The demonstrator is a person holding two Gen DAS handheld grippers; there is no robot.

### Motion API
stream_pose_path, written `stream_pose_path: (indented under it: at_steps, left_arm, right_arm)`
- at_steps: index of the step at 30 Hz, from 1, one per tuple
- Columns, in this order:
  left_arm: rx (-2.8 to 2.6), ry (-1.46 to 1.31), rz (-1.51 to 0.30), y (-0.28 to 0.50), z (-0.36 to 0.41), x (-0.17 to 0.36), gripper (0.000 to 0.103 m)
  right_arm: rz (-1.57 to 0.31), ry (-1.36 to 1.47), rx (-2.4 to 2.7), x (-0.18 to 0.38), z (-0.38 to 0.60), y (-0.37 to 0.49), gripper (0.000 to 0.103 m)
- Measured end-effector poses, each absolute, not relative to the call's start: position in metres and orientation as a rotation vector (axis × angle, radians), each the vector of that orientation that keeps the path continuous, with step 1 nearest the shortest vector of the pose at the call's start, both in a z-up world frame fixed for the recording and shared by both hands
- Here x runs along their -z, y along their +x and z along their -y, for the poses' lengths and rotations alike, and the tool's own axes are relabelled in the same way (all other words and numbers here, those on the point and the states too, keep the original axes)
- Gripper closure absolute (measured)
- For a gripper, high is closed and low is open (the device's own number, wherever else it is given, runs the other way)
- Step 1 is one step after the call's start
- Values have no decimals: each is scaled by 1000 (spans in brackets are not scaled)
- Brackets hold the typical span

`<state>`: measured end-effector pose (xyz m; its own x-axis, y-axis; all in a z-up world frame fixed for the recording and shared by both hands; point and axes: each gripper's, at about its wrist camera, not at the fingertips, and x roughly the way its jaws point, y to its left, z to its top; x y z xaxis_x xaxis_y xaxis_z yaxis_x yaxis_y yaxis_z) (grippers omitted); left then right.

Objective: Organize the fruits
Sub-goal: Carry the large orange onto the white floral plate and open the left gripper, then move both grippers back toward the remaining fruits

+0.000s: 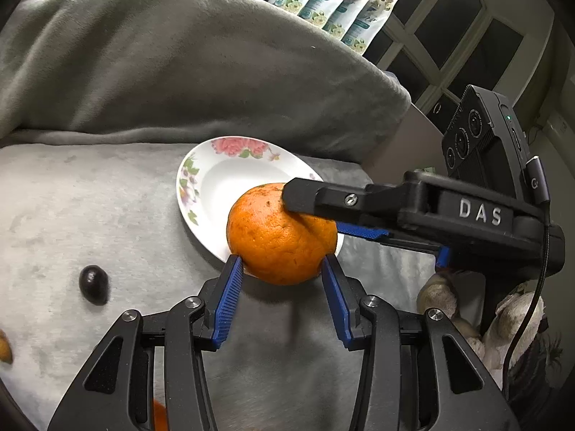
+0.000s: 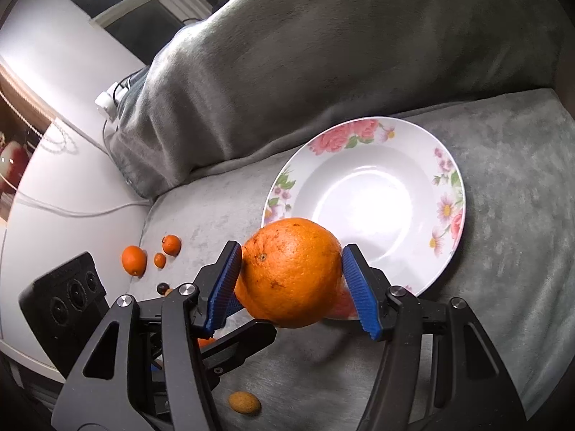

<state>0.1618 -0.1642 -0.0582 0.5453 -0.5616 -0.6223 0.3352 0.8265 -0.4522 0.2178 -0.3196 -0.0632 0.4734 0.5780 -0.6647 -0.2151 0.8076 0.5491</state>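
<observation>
- Orange [image 2: 291, 272] is up off the grey cushion [image 2: 503, 251], at the near rim of the floral plate [image 2: 451, 194]. It's pinched betw. the right gripper [image 2: 291, 280] fingers, blue pads [image 2: 223, 283] pressed on both sides.
- Left gripper [image 1: 283, 280]: fingers apart, tips [image 1: 230, 287] touching or just beside the orange's lower flanks. Can't tell if they bear any load; looks like a handover or a steadying touch.
- Step in hand, prob.: carry orange over the plate well & set it down.
- To do it well: keep right squeeze firm but not crushing, since the peel gives & a round fruit rolls in the pads. Back left gripper clear first so it doesn't knock the fruit.
- Lower till it rests in the plate's dip, then release; a drop on the rim could tip the plate on the soft cushion.
- Left to sort: small oranges [image 2: 134, 259] near the cushion's far-left edge, dark fruit [image 1: 94, 284], brownish oval [image 2: 244, 402] near the front edge.
</observation>
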Motion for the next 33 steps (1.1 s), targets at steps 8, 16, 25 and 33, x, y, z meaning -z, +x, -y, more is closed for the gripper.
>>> stream_pose_path:
  at_steps: [8, 16, 25, 33]
  left_arm:
    - [519, -279, -780, 153, 156, 44, 61]
    - [496, -261, -756, 143, 142, 39, 60]
    - [455, -229, -708, 129, 130, 30, 33]
    - [402, -207, -671, 112, 107, 26, 32]
  right_arm:
    - [-836, 410, -474, 29, 345, 207, 41]
    - [-772, 348, -432, 14, 352, 191, 41]
    - [-707, 255, -413, 7, 341, 164, 29]
    - [-664, 137, -413, 8, 318, 139, 16]
